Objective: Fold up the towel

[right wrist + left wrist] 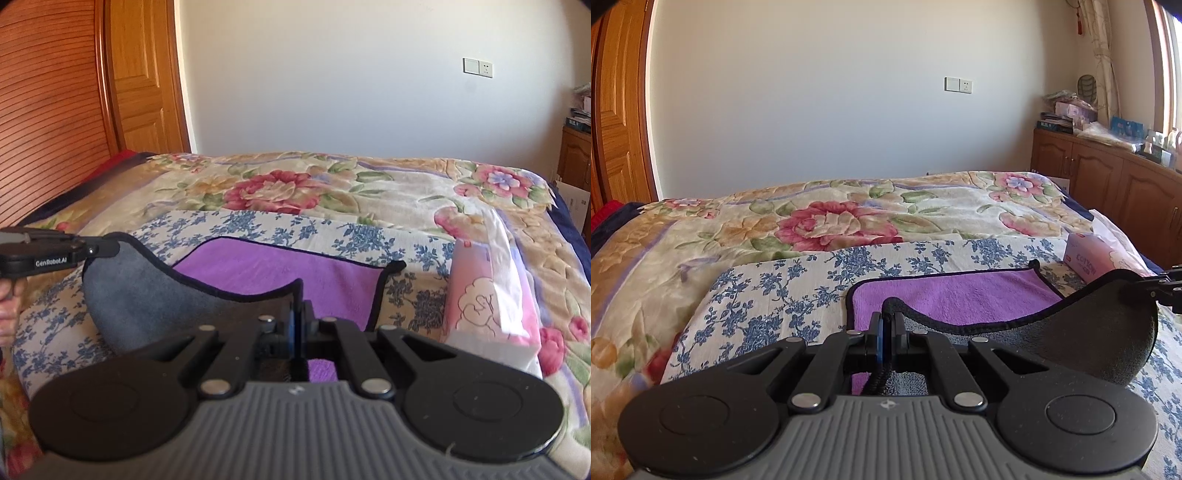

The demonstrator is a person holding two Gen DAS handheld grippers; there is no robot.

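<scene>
A towel, purple on top [960,295] and grey underneath [1108,332], with a black hem, lies on a blue-flowered cloth [783,295] on the bed. Its near edge is lifted and sags between the two grippers, grey side showing [147,295]. My left gripper [885,319] is shut on the near left corner of the towel. My right gripper [297,306] is shut on the near right corner. The purple part [277,273] lies flat farther back. The left gripper also shows in the right wrist view [107,247], and the right gripper in the left wrist view [1141,284].
A pink tissue pack [487,302] lies right of the towel, also in the left wrist view [1089,258]. A floral quilt [831,221] covers the bed behind. A wooden headboard [48,110] stands at left, a wooden cabinet [1108,177] with clutter at right.
</scene>
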